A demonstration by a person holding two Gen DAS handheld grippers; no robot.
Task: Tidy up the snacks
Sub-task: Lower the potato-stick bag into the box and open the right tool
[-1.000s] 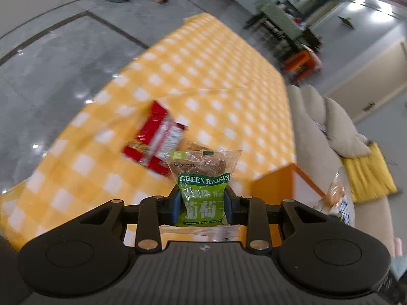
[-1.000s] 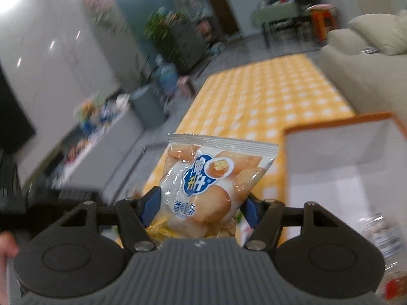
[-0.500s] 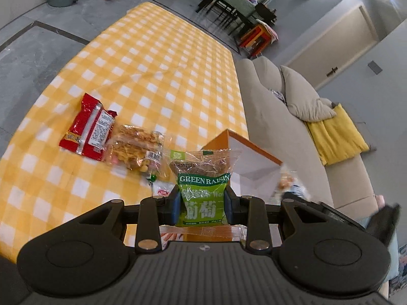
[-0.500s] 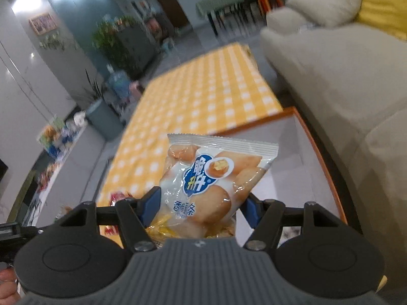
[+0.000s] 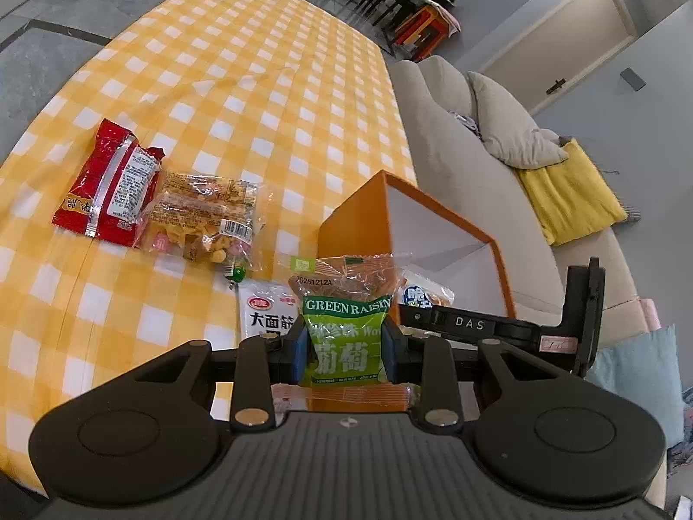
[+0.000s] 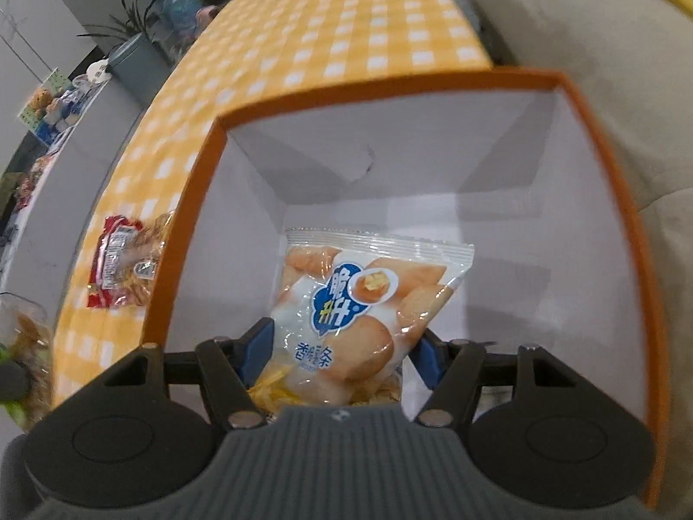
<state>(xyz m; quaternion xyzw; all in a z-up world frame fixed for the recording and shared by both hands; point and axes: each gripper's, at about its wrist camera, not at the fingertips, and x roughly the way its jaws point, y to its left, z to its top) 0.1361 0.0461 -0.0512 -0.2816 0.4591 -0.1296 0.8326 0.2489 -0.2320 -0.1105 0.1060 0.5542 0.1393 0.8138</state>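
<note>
a yellow checked table (image 5: 260, 69) stood by a sofa. the left gripper (image 5: 345, 342) pinched a raisin pack (image 5: 344, 329). the right gripper (image 6: 342, 346) pinched a bread pack (image 6: 368, 299) over the orange box (image 6: 182, 234). more snacks (image 5: 199, 212) lay at ten o'clock. next, it probably needed to let go.

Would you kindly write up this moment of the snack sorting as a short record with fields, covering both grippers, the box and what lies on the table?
left gripper: shut on the green raisin packet, held near the box's outer corner
right gripper: shut on the clear pastry bag, held over the box's opening
orange box: open at the top, white inside, no snack lying in the part that shows
checked tablecloth: red packet, clear bag of yellow snacks overlapping it, white packet nearer the left gripper
</note>
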